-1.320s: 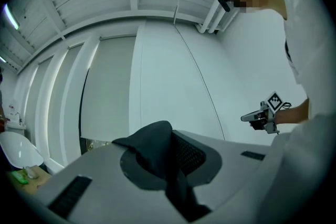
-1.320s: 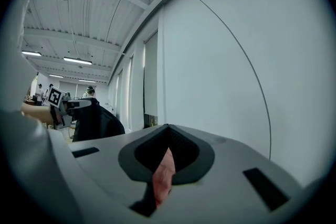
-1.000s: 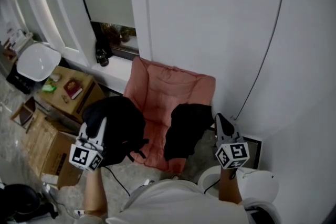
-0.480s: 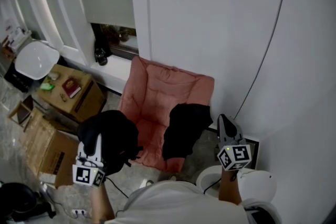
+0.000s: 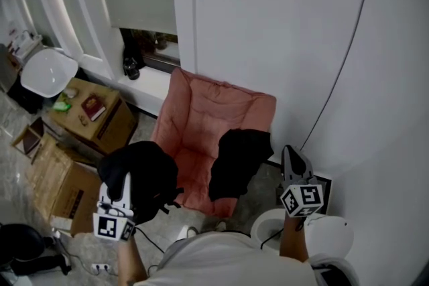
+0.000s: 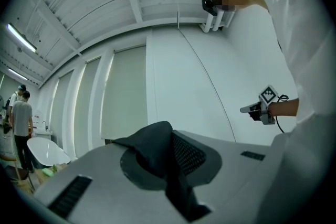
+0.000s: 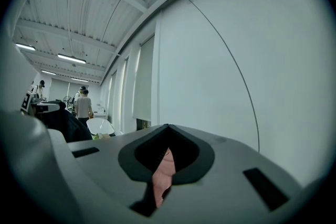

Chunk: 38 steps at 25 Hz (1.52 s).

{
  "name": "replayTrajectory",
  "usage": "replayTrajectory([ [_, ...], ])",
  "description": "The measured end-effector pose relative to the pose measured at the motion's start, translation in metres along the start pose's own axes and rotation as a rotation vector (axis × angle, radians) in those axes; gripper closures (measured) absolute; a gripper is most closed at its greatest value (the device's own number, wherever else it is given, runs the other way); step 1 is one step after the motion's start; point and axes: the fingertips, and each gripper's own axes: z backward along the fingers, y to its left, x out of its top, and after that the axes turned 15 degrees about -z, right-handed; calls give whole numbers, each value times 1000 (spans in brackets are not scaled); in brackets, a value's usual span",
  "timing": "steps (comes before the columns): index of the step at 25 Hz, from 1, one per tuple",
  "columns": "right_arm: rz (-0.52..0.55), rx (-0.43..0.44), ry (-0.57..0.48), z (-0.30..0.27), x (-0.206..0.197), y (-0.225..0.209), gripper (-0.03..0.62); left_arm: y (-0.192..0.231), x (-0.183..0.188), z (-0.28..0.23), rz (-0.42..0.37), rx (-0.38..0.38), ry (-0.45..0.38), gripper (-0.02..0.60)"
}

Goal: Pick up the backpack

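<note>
The black backpack (image 5: 144,174) hangs off the floor at the lower left of the head view, in front of the pink chair (image 5: 214,114). My left gripper (image 5: 125,179) is shut on its top. In the left gripper view a fold of black fabric (image 6: 149,152) sits pinched between the jaws of the left gripper (image 6: 169,132). My right gripper (image 5: 289,156) is held out level at the right, near the white wall, apart from the backpack. Its jaws meet in the right gripper view (image 7: 167,127), with nothing held; the backpack (image 7: 63,122) shows at that view's left.
A black garment (image 5: 238,156) lies over the pink chair's front right. Cardboard boxes (image 5: 64,184) and a low wooden box (image 5: 94,114) with small items stand at the left, a white chair (image 5: 48,72) behind them. A white round object (image 5: 328,238) is near my right arm.
The left gripper and the backpack have come down and nearer to me, away from the chair. The right gripper has stayed in place.
</note>
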Motion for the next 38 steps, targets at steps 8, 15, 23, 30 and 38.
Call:
replayTrajectory([
  [8, -7, -2, -9, 15, -10, 14, 572, 3, 2, 16, -7, -10, -21, 534],
  [15, 8, -10, 1, 30, -14, 31, 572, 8, -5, 32, 10, -9, -11, 534],
  [23, 45, 10, 5, 51, -18, 65, 572, 10, -4, 63, 20, -31, -51, 534],
  [30, 71, 21, 27, 61, -33, 81, 572, 13, -22, 81, -8, -42, 1, 534],
  [38, 107, 62, 21, 60, -37, 105, 572, 20, -23, 91, 3, -28, -17, 534],
])
